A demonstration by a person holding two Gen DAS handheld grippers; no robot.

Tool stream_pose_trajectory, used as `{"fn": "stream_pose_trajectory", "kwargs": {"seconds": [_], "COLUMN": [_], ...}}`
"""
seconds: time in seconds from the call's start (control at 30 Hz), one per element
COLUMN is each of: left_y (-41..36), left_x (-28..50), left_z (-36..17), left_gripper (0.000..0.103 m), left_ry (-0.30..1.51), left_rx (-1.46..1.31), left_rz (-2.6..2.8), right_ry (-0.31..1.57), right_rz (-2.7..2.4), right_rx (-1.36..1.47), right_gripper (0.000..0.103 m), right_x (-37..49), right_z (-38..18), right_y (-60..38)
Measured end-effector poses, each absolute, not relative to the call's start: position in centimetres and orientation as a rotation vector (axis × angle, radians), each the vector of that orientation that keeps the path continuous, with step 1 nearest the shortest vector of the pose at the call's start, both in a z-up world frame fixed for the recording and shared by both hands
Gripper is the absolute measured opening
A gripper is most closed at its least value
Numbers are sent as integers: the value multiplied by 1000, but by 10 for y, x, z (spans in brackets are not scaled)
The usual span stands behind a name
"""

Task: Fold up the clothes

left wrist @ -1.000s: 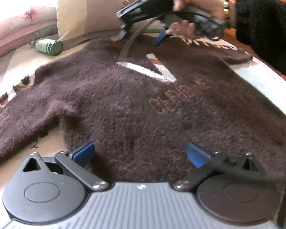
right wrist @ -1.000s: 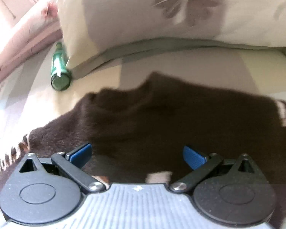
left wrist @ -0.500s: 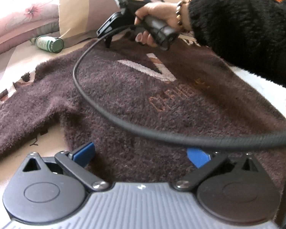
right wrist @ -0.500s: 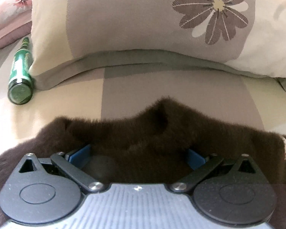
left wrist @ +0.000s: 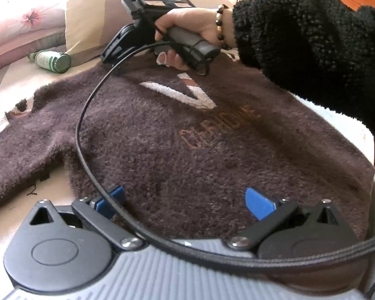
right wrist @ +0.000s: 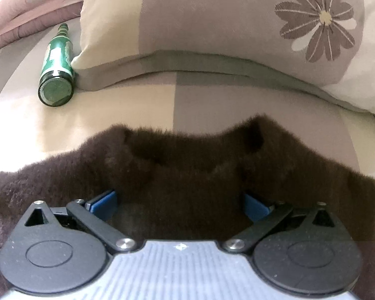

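Left wrist view shows the brown sweater (left wrist: 187, 145) spread face-up on the bed (left wrist: 17, 85), one sleeve (left wrist: 17, 160) lying out to the side. The left tongs (left wrist: 185, 200) sit at the hem, spread wide with nothing between them. The right tongs (right wrist: 180, 205) are down at the collar (right wrist: 187, 150), likewise wide apart and empty, the fuzzy neckline lying between their blue pads (right wrist: 103, 203). The step in hand looks like taking hold at neck and hem. To do it well, both layers of knit should be pinched, and the cable (left wrist: 87, 135) trailing across the chest should be kept clear of the fold. A green bottle (right wrist: 57, 75) rests just beside the pillow (right wrist: 212, 25), well apart from the garment.
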State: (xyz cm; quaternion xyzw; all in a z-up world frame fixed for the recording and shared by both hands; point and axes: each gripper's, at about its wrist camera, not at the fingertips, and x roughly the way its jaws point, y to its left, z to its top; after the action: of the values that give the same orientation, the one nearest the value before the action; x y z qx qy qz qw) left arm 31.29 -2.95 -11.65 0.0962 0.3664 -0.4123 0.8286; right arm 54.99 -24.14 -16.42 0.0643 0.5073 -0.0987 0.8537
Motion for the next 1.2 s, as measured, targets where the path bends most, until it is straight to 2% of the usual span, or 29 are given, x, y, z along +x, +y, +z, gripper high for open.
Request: {"fn": "stream_pose_trajectory", "kwargs": {"seconds": [0.23,0.37,0.6,0.77,0.87,1.2], "left_y": [-31,-32,-35,-34,-35,-46], "left_x": [308,302,300,307,310,295], "left_z": [-111,-108,-111,-117,-121,-111], "left_gripper": [102,102,102,102,102,102], "left_ry": [751,732,728,754,772,740], "left_rx": [182,177,188,178,180,203], "left_rz": [-917,-950,-957,-940,-939,-985], "right_ry": [901,933,1005,852,836,763], "right_rz": [-181,-190,-240,-280,-286,-265], "right_rx": [101,121,160,167,216,133], "right_gripper": [103,103,103,103,103,103], "right_x": [513,493,503,525,531,465], "right_z": [-118,-103,-162,-173,-165,-77], "right_y": [-244,-253,-267,-272,-279,-295]}}
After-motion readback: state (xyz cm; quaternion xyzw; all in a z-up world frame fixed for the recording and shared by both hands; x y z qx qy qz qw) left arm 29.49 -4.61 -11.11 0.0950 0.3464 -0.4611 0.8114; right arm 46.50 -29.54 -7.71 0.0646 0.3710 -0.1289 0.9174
